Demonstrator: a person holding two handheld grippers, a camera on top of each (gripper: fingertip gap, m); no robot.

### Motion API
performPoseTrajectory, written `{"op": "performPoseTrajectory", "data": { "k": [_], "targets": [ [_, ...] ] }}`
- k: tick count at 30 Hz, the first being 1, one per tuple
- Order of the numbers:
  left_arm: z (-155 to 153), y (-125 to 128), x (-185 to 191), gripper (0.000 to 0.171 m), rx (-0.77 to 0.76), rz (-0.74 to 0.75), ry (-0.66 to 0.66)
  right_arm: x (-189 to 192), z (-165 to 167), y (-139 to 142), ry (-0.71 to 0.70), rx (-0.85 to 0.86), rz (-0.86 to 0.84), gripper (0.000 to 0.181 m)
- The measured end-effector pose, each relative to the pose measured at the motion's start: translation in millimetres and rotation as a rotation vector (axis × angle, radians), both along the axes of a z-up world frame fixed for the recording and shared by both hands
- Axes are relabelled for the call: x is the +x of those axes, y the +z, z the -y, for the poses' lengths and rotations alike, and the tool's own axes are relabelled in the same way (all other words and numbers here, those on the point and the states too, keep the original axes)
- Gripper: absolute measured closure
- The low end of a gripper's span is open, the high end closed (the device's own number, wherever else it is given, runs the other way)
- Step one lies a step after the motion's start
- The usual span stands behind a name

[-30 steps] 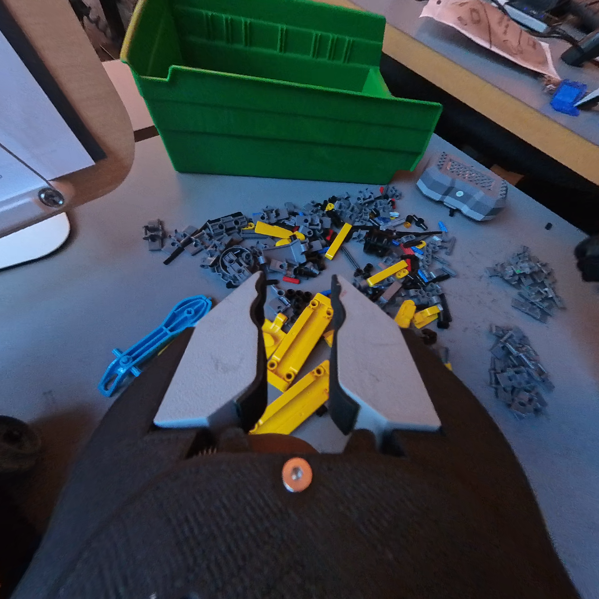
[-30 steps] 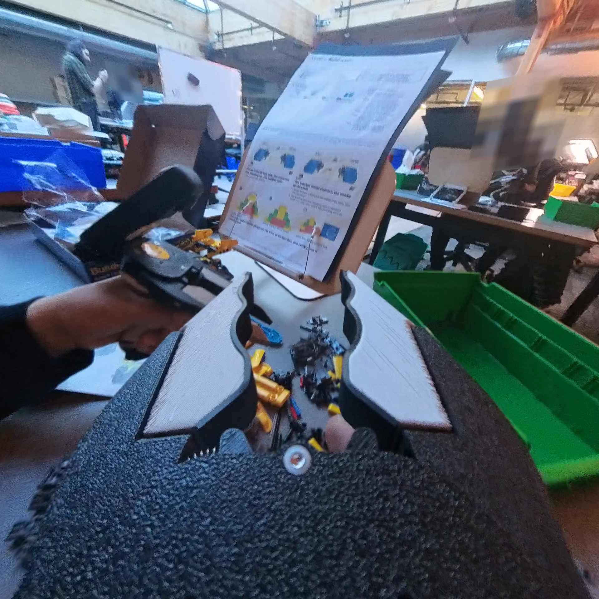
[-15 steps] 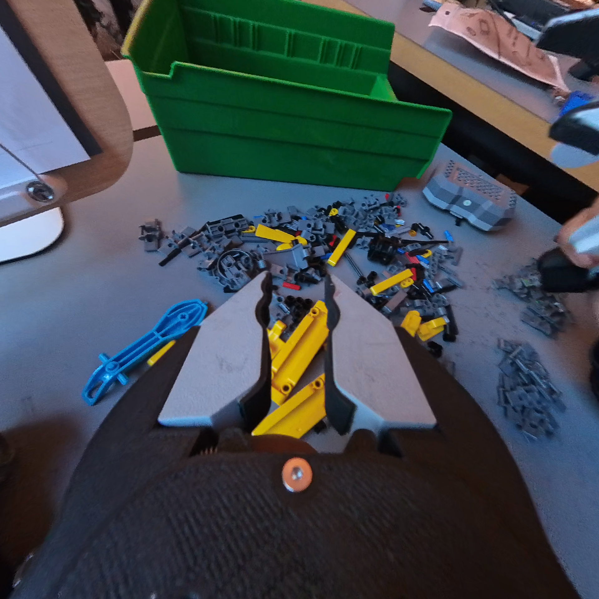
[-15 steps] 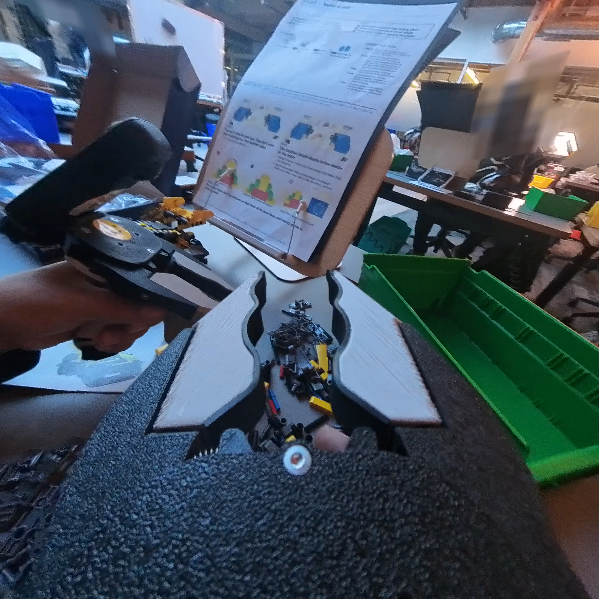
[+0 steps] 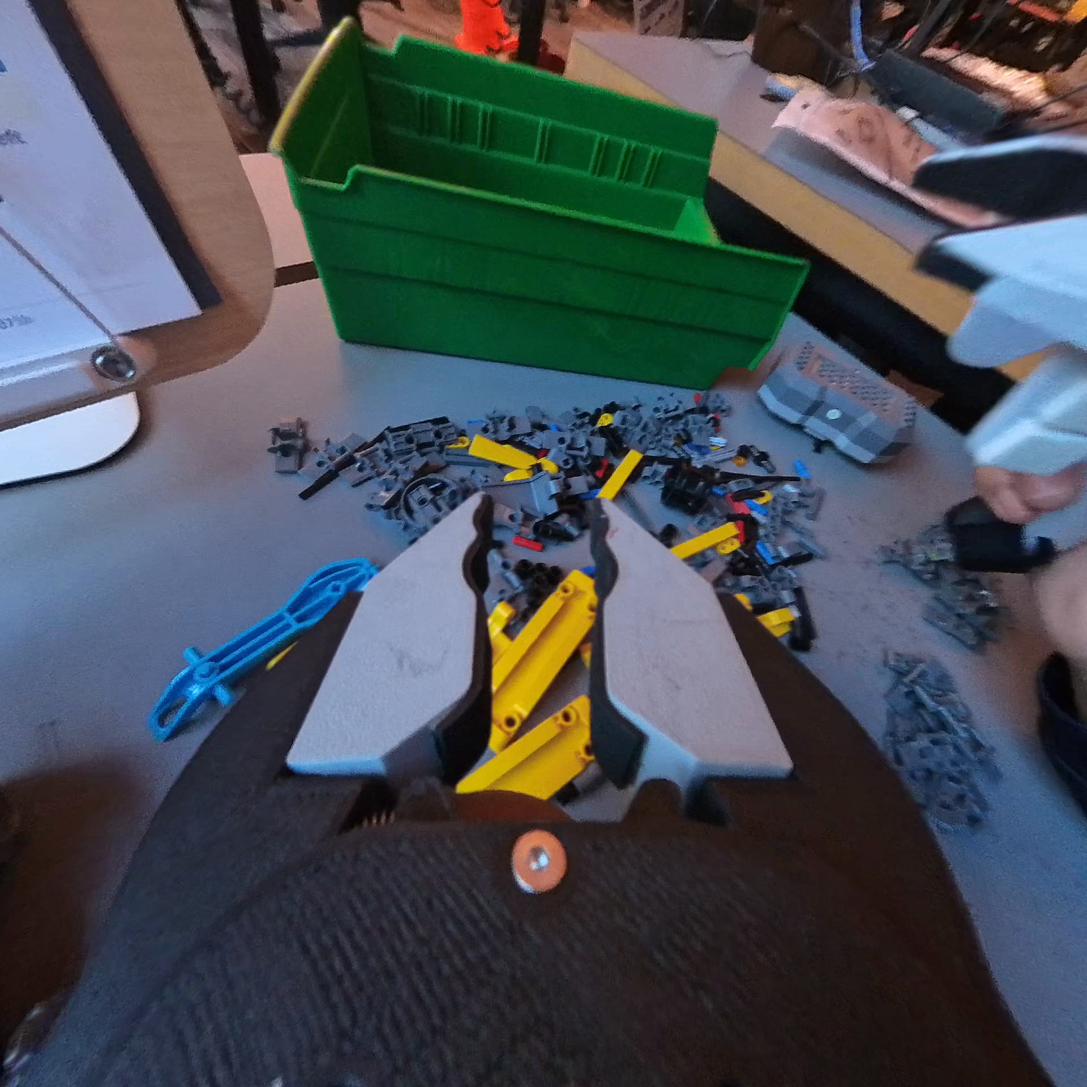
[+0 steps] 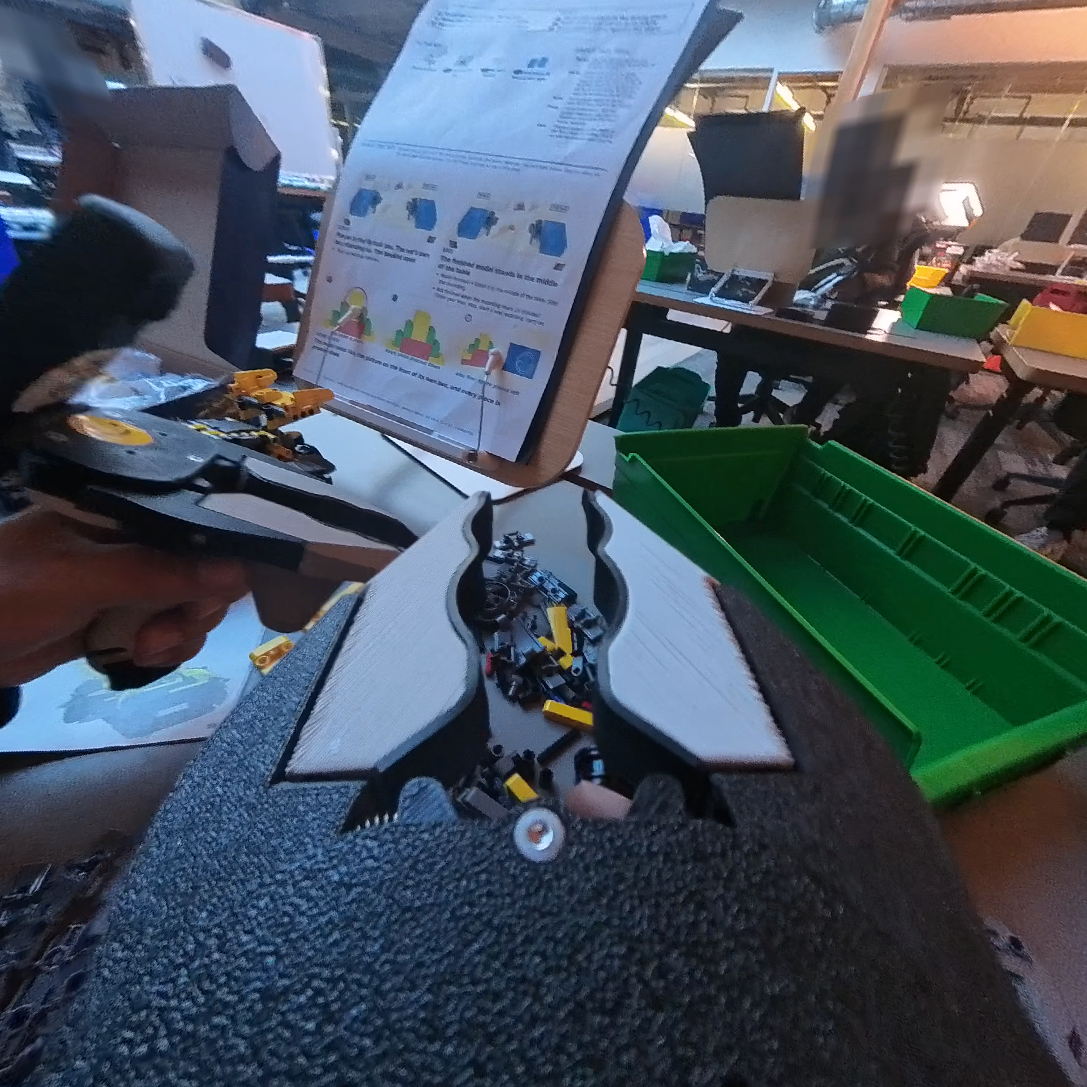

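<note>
left gripper [image 5: 538, 514]: fingers [image 5: 412, 635] part-open, narrow gap, gripping nothing. Hovers over the near edge of the brick pile; whether the tips touch it, can't tell.
yellow beams [image 5: 544, 641]: long, holed, lying on the worktop [image 5: 176, 517] in the gap between the left fingers, running diagonally.
blue part [image 5: 259, 641]: slender openwork piece, flat on the worktop just left of the left fingers.
brick pile [image 5: 588, 470]: loose grey, black and yellow pieces with bits of red and blue, spread just beyond the left fingertips.
small grey heaps [image 5: 935, 741]: right of the pile, apart from it.
right gripper [image 6: 538, 517]: fingers part-open, nothing between them. Above the pile, pointing at the stand; dark and yellow pieces show through the gap.
grey ribbed part [image 5: 835, 412]: right far end of the pile, beside the bin corner.
green bin [image 5: 529, 282]: beyond the pile, open top, no contents visible.
instruction sheet [image 6: 500, 223]: on a wooden stand [image 6: 594, 376], far left of the bin.
</note>
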State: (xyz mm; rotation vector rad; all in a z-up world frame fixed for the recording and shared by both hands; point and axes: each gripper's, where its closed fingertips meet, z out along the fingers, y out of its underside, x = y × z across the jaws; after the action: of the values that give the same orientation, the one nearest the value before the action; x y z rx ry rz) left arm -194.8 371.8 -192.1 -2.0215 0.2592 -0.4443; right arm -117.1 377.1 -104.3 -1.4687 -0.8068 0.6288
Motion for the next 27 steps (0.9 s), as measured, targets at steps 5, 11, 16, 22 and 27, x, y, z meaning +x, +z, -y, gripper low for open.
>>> {"op": "performPoseTrajectory", "data": {
  "k": [5,11,16,22,27],
  "targets": [
    [-4,17,6,0.144,-0.002,-0.023,-0.058,9,-14,-15,-0.085,-0.028,0.066,0.140],
    [-26,98,11,0.154,0.151,-0.174,-0.101,6,-11,-18,-0.068,-0.066,0.077,0.142],
    [-47,99,15,0.155,0.114,-0.361,-0.162,12,-14,-16,-0.102,-0.049,0.084,0.145],
    [-69,40,14,0.160,0.023,-0.430,-0.203,12,-13,-14,-0.092,-0.051,0.070,0.146],
    [-74,-2,6,0.158,-0.119,-0.413,-0.231,10,-9,-9,-0.088,-0.028,0.058,0.146]
  ]
}}
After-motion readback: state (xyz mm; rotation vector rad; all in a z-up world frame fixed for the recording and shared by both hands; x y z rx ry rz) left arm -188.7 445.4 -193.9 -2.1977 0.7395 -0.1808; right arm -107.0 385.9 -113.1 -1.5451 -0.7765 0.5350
